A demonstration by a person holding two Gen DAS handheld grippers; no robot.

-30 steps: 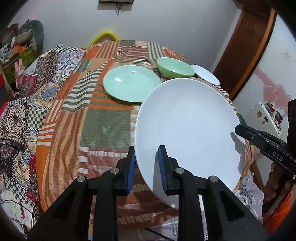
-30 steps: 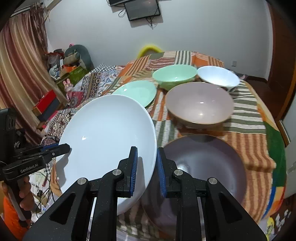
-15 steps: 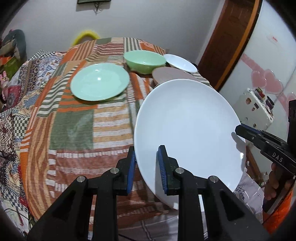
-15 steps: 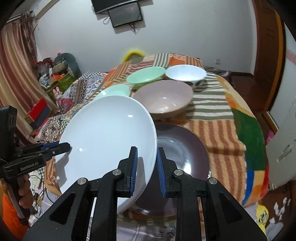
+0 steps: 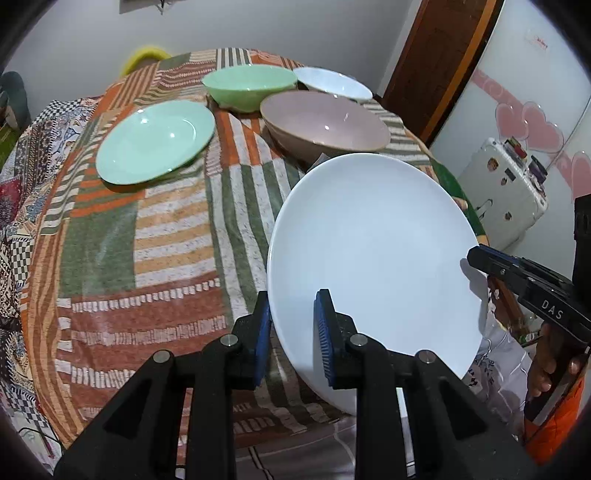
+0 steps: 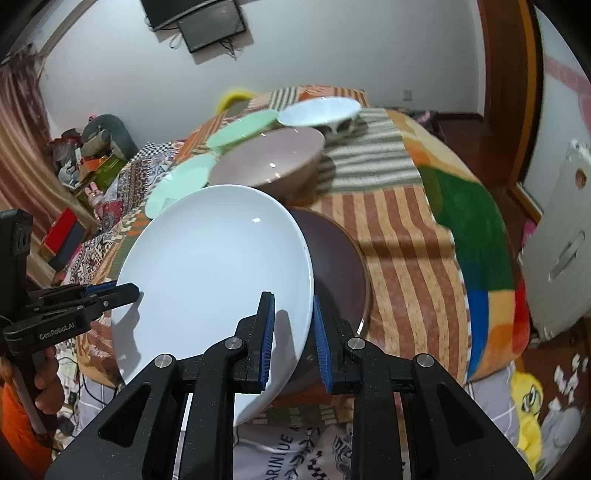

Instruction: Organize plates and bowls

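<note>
Left wrist view: left gripper [image 5: 291, 325] pinches the near-left rim of the white plate [image 5: 373, 251], blue pads on either face of the rim. Plate is held off the table, tilted, above the near-right part of the patchwork cloth [image 5: 147, 236]. Right gripper [image 5: 476, 258] comes in from the right edge of frame, tip clamped on the plate's opposite rim; a hand [image 5: 546, 373] w/ orange sleeve holds its grip. On the cloth beyond: mint plate [image 5: 155, 142] at left, mint bowl [image 5: 249, 86] behind it, pink bowl [image 5: 325, 123] just right of the mint bowl, white bowl [image 5: 332, 83] farthest back-right. Bowls sit close together; contact betw. them cannot be told.

Right wrist view: right gripper [image 6: 293, 328] pinches the plate's [image 6: 214, 280] near-right rim, pads pressing both faces. Left gripper [image 6: 129, 291] enters from the left edge, tip closed on the far rim; hand [image 6: 46, 376] below it. Dark brown plate [image 6: 340, 269] lies flat on the cloth directly under/right of the held plate, partly hidden by it. Behind: pink bowl [image 6: 273, 158], mint plate [image 6: 181, 177], mint bowl [image 6: 240, 131], white bowl [image 6: 321, 110]. Wall-mounted screen [image 6: 210, 27] at top; far objects are motion-blurred.
</note>
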